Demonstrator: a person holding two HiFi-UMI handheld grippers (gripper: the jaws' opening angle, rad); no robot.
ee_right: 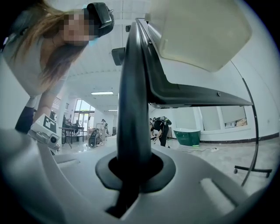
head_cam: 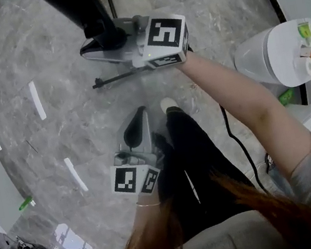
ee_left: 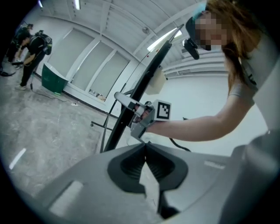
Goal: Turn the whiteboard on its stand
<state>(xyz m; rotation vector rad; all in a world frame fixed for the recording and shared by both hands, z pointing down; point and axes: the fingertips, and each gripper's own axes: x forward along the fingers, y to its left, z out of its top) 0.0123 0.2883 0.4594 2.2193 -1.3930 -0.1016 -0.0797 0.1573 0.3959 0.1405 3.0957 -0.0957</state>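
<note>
Head view: the right gripper (head_cam: 99,43) was seen at the far side, its jaws clamped on the dark edge of the whiteboard (head_cam: 71,4). The left gripper (head_cam: 137,125) was placed nearer, well apart from the board.

Left gripper view: its jaws were closed tip to tip on nothing.

Right gripper view: the frame (ee_right: 131,87) was pinched between the jaws.

The board is judged stiff and bulky, best gripped by its rigid frame edge. No legible writing was found.
</note>
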